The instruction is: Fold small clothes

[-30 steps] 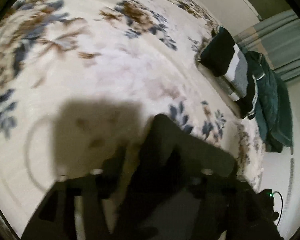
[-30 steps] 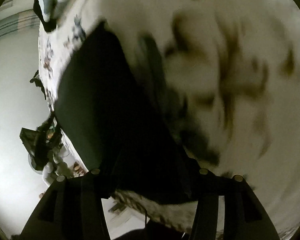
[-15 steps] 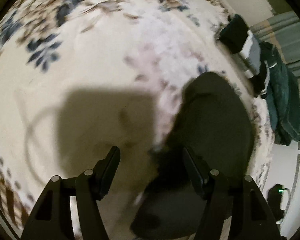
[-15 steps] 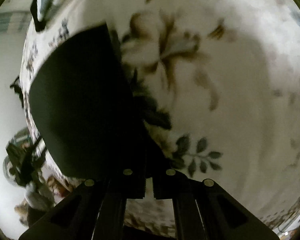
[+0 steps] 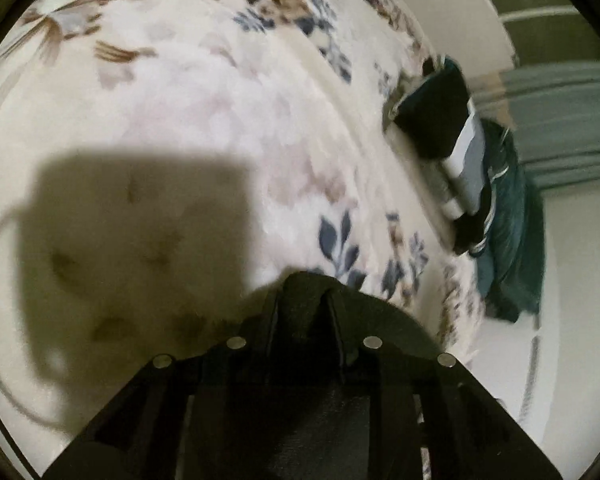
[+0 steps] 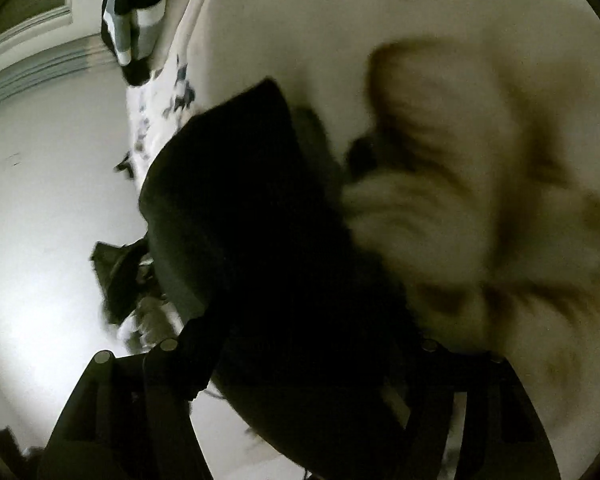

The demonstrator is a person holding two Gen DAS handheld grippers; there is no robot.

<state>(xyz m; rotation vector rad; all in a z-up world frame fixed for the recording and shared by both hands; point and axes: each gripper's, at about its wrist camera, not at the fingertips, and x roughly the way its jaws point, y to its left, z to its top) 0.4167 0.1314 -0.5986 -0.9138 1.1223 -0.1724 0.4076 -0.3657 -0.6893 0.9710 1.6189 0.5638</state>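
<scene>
A small black garment (image 5: 384,320) lies on a cream bedspread with blue and brown flowers (image 5: 204,120). My left gripper (image 5: 302,300) is shut on a pinched fold of the black garment, low in the left wrist view. In the right wrist view the same black garment (image 6: 240,220) fills the middle and drapes over my right gripper (image 6: 300,360), hiding its fingertips; the view is blurred. The garment reaches to the bed's edge there.
A stack of folded dark and striped clothes (image 5: 452,136) sits at the bed's far right edge, with a teal garment (image 5: 512,232) hanging beside it. The same stack shows in the right wrist view (image 6: 136,20). Dark clutter (image 6: 120,276) lies on the floor past the edge.
My left gripper was open half a second ago and has closed on the garment's fold. My right gripper's fingers, together half a second ago, now stand apart under the cloth.
</scene>
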